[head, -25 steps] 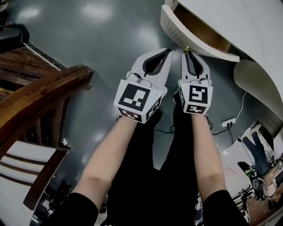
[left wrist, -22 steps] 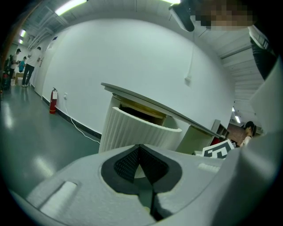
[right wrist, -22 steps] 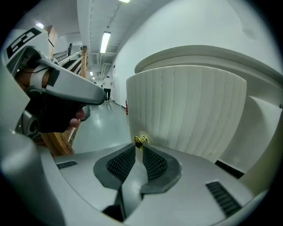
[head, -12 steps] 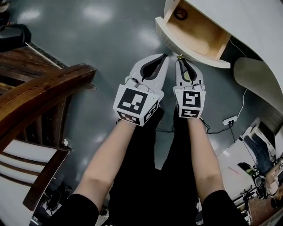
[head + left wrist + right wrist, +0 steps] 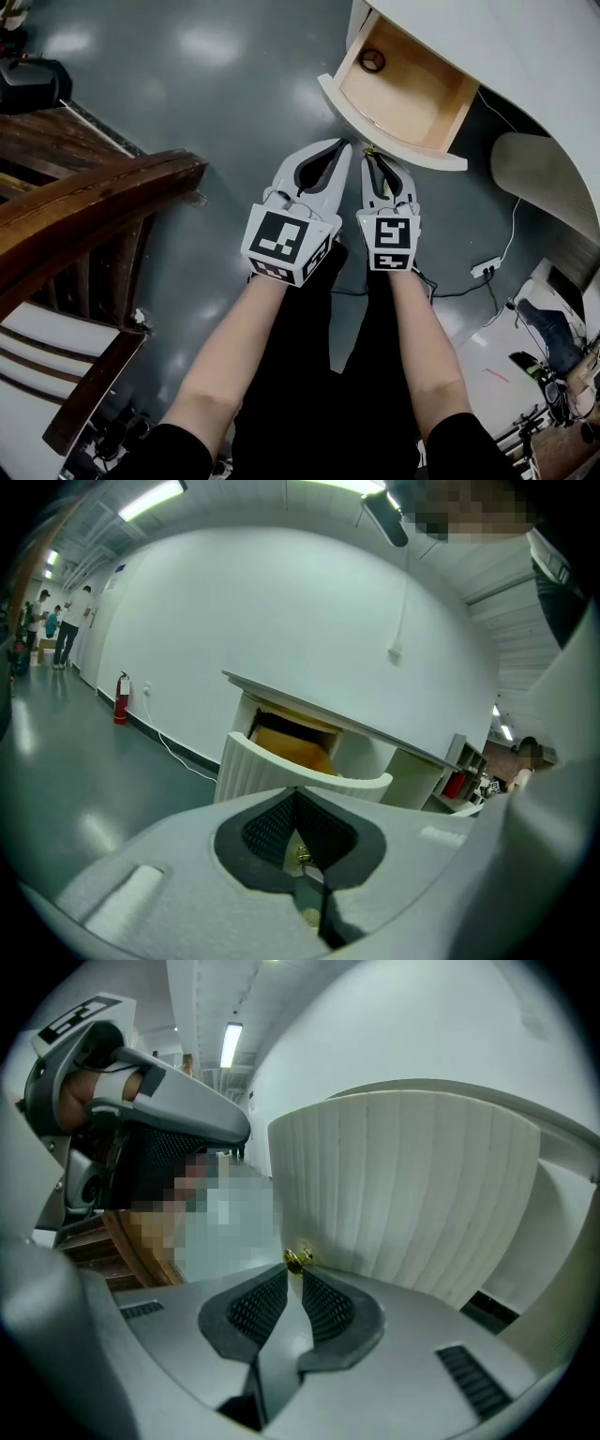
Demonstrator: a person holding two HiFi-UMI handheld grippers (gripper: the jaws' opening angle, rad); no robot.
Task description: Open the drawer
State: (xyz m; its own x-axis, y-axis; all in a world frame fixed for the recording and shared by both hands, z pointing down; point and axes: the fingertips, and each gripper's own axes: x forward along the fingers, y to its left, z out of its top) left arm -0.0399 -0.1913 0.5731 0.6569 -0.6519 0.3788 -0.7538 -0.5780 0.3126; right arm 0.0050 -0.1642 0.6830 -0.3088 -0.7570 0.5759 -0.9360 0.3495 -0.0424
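A white desk [image 5: 525, 56] has a drawer [image 5: 448, 90] with a curved, ribbed white front [image 5: 412, 1185] and a pale wooden inside. The drawer stands pulled well out. A small gold knob [image 5: 297, 1260] sits at the middle of the front, and my right gripper [image 5: 295, 1270] is shut on it; its tips meet the drawer front [image 5: 375, 127] in the head view, right gripper [image 5: 368, 157]. My left gripper [image 5: 343, 148] hangs just to the left, shut and holding nothing. From the left gripper view the open drawer [image 5: 300, 761] shows beyond the closed tips of the left gripper [image 5: 296, 795].
A dark ring [image 5: 372, 61] lies in the drawer's far corner. A wooden chair [image 5: 84, 216] stands close on the left. A power strip with cable [image 5: 485, 266] lies on the grey floor at right. A fire extinguisher [image 5: 120, 697] and distant people [image 5: 66, 621] are by the wall.
The drawer has slid out much further, showing its wooden inside and the ring. Both grippers have drawn back toward the person, the right one still on the knob.
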